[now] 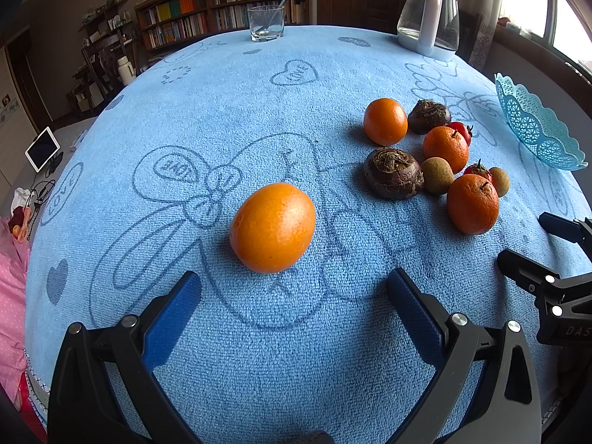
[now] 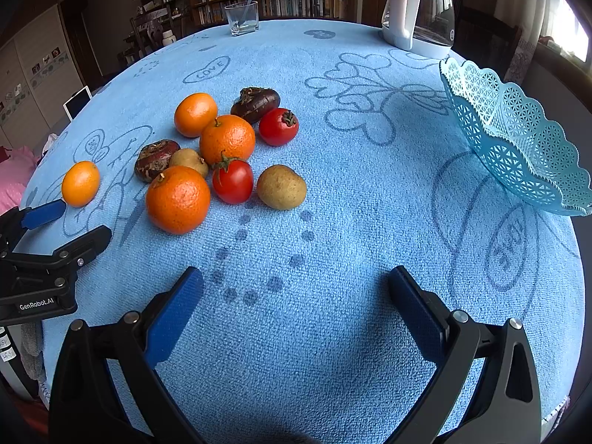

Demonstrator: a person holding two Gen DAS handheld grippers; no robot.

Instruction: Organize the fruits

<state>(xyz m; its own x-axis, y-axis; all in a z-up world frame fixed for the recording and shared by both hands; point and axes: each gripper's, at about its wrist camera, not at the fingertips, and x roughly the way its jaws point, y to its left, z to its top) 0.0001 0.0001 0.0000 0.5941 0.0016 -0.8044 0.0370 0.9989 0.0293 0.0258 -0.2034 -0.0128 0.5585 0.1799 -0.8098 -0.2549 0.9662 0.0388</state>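
A lone orange (image 1: 273, 227) lies on the blue cloth just ahead of my left gripper (image 1: 294, 286), which is open and empty. To its right sits a cluster: oranges (image 1: 384, 121), dark water chestnuts (image 1: 393, 172), kiwis (image 1: 437, 175) and small tomatoes (image 1: 479, 171). In the right wrist view the same cluster shows around a big orange (image 2: 178, 199), a tomato (image 2: 233, 181) and a kiwi (image 2: 281, 187), and the lone orange (image 2: 80, 183) lies far left. My right gripper (image 2: 296, 286) is open over bare cloth. A turquoise lattice basket (image 2: 518, 140) stands at the right edge.
A glass with a spoon (image 1: 265, 23) and a clear kettle (image 1: 429, 14) stand at the table's far side. The blue towel (image 2: 333, 333) covers the round table. Bookshelves fill the back wall. The other gripper's fingers (image 1: 558, 224) show at the right.
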